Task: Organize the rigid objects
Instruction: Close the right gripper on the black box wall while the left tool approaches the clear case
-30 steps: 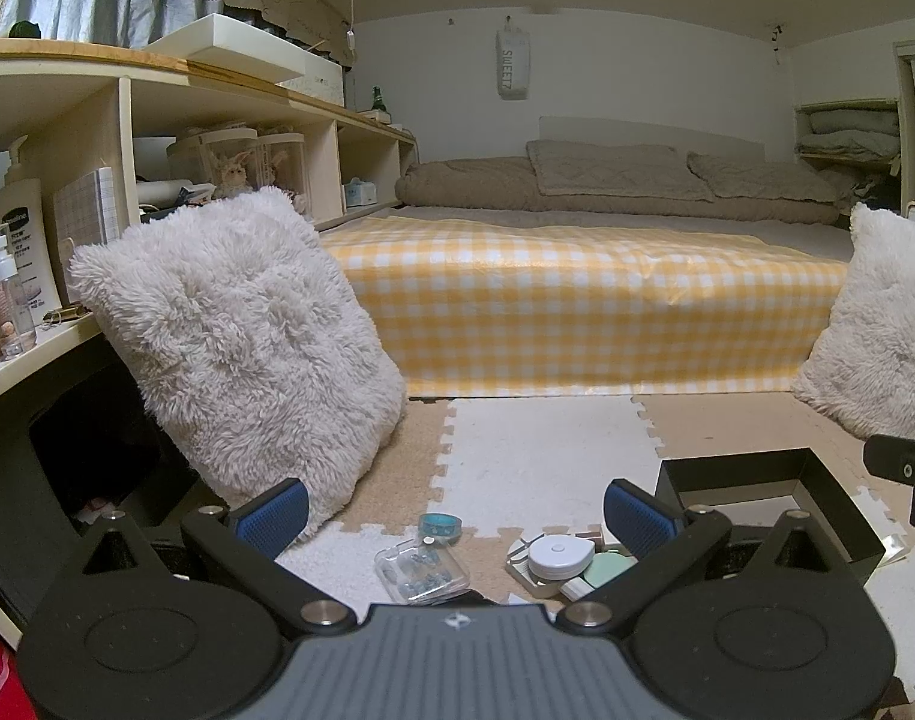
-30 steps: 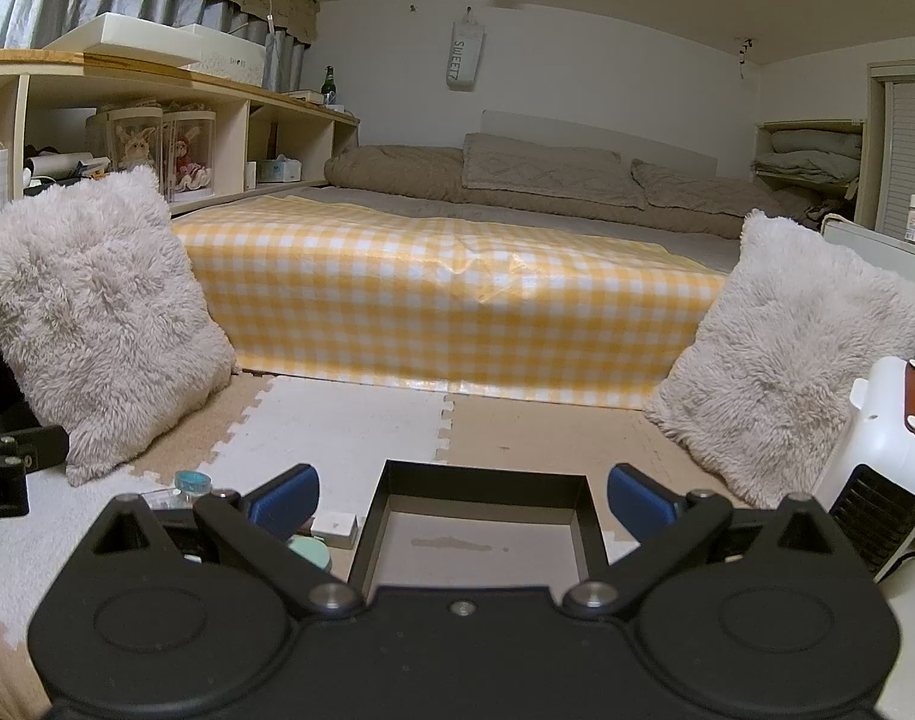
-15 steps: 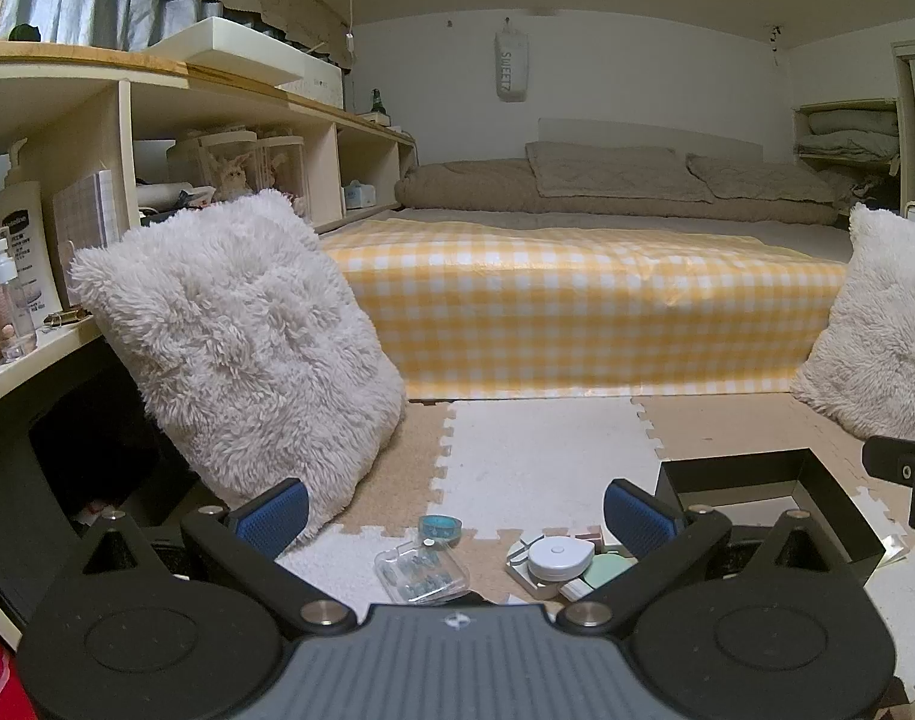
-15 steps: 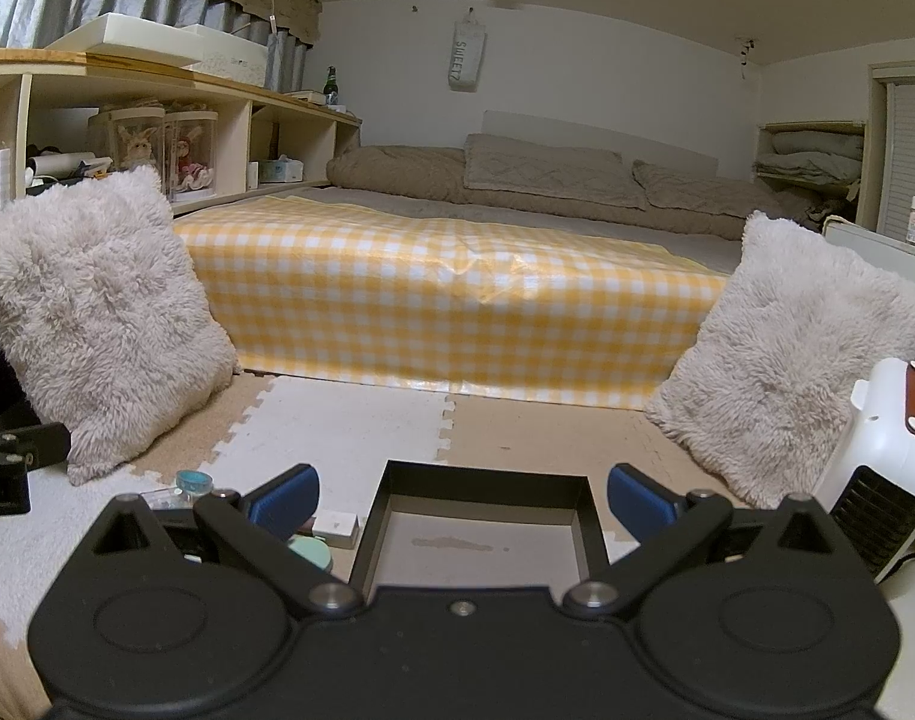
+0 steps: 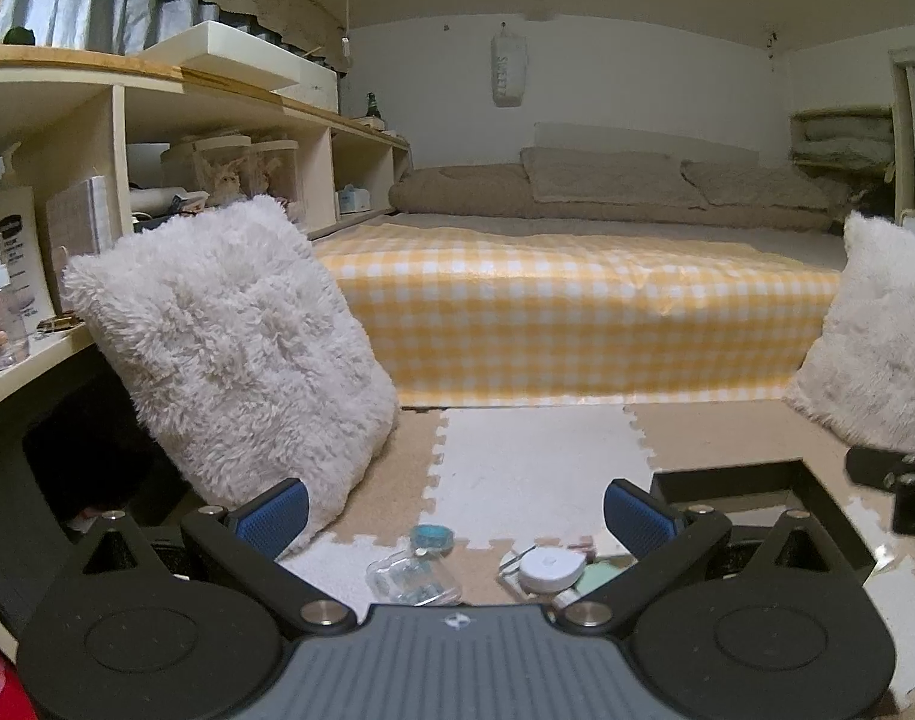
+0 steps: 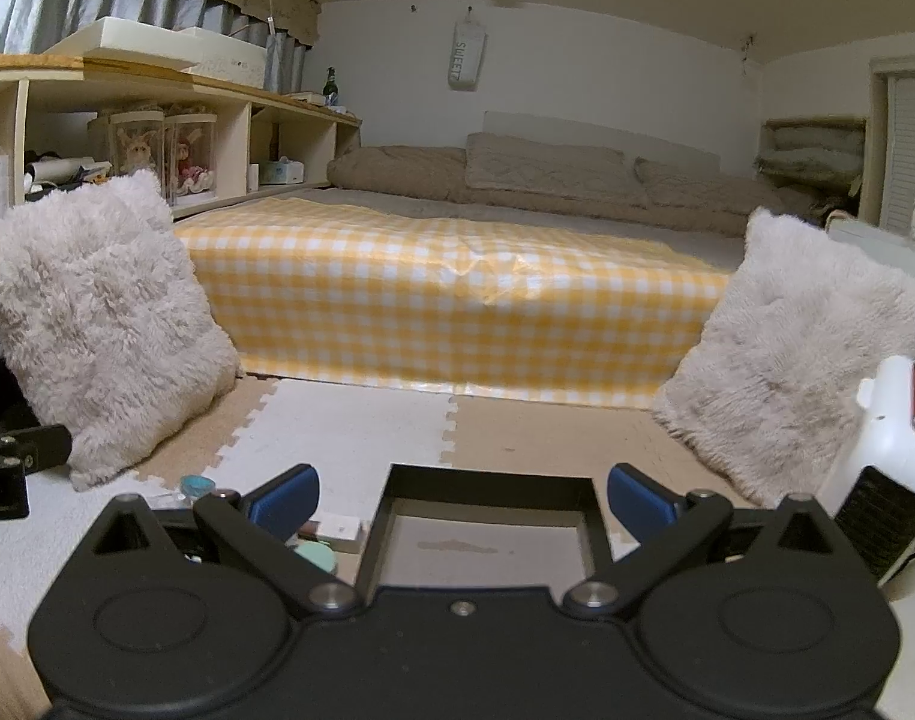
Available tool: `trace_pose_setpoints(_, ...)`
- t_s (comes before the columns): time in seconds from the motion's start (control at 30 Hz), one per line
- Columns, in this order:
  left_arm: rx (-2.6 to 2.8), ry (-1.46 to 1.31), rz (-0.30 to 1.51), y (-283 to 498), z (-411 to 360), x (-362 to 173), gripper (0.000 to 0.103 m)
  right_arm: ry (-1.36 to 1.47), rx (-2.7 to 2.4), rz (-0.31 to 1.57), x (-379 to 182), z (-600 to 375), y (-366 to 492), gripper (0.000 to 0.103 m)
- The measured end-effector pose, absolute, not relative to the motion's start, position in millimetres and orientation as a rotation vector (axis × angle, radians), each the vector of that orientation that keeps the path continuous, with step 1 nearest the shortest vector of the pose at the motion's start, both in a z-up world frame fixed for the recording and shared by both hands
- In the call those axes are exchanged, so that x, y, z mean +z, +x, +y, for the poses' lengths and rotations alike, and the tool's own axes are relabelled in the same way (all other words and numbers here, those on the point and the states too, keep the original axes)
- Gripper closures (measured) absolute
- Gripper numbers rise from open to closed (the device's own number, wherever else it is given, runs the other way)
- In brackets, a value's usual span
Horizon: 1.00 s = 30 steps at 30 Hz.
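Observation:
Small rigid items lie on the foam floor mat. In the left wrist view I see a clear plastic case (image 5: pixel 412 577), a teal round lid (image 5: pixel 432 536), a white round disc (image 5: pixel 549 567) and a mint green item (image 5: pixel 598 576). My left gripper (image 5: pixel 455 510) is open and empty above them. An open black box (image 6: pixel 487 525) sits on the mat; my right gripper (image 6: pixel 462 495) is open and empty over its near side. The box also shows in the left wrist view (image 5: pixel 727 483). A small white box (image 6: pixel 340 528) and the teal lid (image 6: pixel 196 486) lie left of the black box.
A fluffy white pillow (image 5: pixel 229 348) leans against the shelf unit (image 5: pixel 49 138) on the left. Another pillow (image 6: pixel 793 354) and a white heater (image 6: pixel 883 468) stand on the right. A bed with a yellow checked cover (image 6: pixel 451 306) lies ahead.

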State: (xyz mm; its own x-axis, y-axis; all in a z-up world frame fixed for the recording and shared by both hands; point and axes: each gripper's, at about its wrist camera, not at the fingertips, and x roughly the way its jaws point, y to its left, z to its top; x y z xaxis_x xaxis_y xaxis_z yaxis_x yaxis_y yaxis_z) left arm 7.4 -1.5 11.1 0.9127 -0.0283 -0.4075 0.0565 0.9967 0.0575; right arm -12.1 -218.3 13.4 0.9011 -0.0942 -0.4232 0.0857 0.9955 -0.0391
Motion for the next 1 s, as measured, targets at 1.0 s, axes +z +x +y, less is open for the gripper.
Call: trace_pose_setpoints(1.0,0.179,-0.11,0.697,140.4,43.2,-40.0,0.0,0.055,-0.252,0.689,-42.7,-343.5,127.3,0.0)
